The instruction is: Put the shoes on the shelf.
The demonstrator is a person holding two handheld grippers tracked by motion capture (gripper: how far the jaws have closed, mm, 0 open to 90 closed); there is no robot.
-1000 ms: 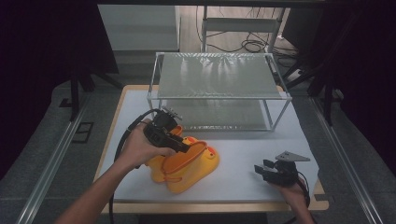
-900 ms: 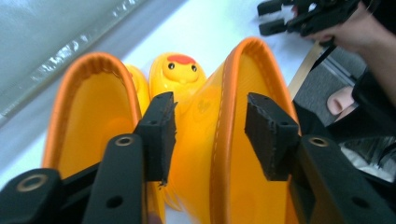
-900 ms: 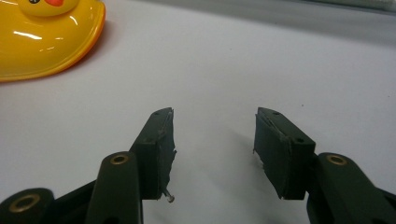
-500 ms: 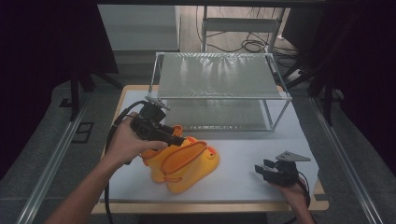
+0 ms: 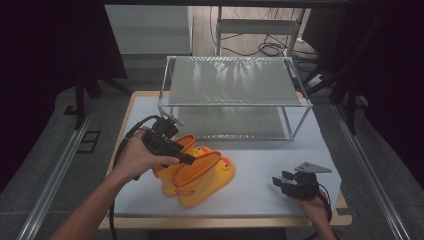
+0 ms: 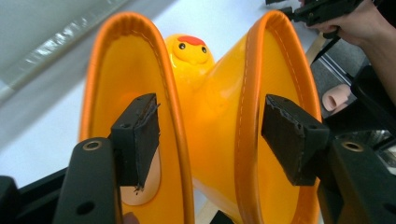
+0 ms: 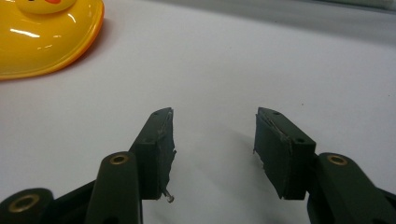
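Observation:
Two yellow rubber boots (image 5: 200, 172) with orange rims and duck faces lie side by side on the white table. My left gripper (image 5: 187, 159) is open at their mouths. In the left gripper view my left gripper (image 6: 212, 135) has one jaw inside the left boot's opening (image 6: 121, 70) and the other inside the right boot's opening (image 6: 275, 60). The two adjoining boot walls stand between the jaws, apart from the pads. A duck face (image 6: 191, 49) shows beyond. My right gripper (image 5: 282, 182) rests open at the front right; in its own view my right gripper (image 7: 212, 149) holds nothing, with a boot toe (image 7: 46, 37) far to its left.
A metal-framed rack (image 5: 235, 95) with a mesh top and a lower shelf stands at the back of the table (image 5: 310, 150). The table's front edge lies close below the right hand. Cables trail on the floor behind the rack.
My left hand and gripper drew back to the left, off the top of the boots toward their mouths. The boots and the right gripper stayed put.

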